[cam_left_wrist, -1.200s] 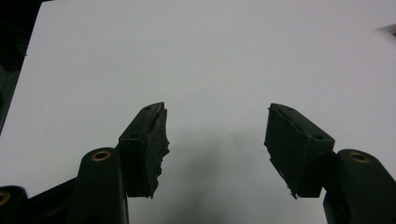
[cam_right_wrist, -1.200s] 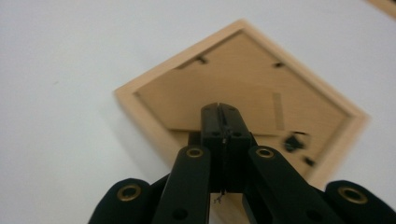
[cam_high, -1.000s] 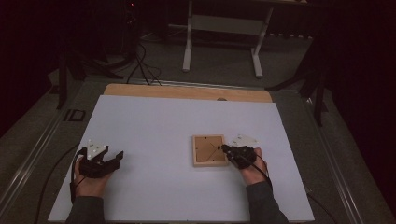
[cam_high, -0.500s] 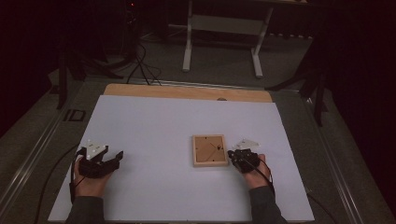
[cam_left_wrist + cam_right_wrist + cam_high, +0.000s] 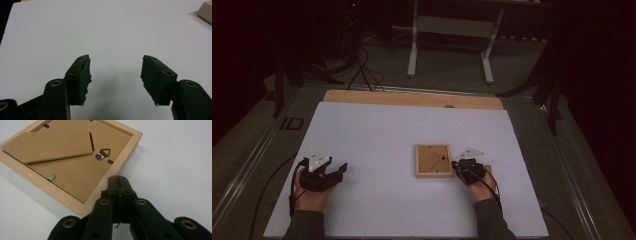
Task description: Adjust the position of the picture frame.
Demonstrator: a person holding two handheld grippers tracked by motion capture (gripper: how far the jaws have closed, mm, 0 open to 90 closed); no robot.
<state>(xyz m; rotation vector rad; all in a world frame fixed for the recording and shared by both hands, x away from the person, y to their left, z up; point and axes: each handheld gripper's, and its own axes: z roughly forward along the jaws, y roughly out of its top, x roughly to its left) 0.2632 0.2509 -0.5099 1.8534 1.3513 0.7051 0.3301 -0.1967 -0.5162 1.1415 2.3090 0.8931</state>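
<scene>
A square wooden picture frame (image 5: 433, 160) lies face down on the white table, its brown backing board, stand flap and metal hanger (image 5: 102, 154) showing. My right gripper (image 5: 455, 164) is shut with nothing in it, its tips (image 5: 119, 180) at the frame's (image 5: 67, 160) right edge near a corner. Far to the left, my left gripper (image 5: 341, 170) rests low over bare table. Its jaws (image 5: 115, 71) stand open and have just been closing a little, with nothing between them. A corner of the frame (image 5: 206, 11) shows at the top right of the left gripper view.
The white table top (image 5: 377, 130) ends in a wooden strip (image 5: 412, 98) at its far edge. Beyond it stand a white stand's legs (image 5: 449, 55) and dark cables on the floor. A cable trails from each gripper toward the near edge.
The right gripper has shifted slightly beside the frame's right edge, drawing off the frame. The left hand has stayed where it was.
</scene>
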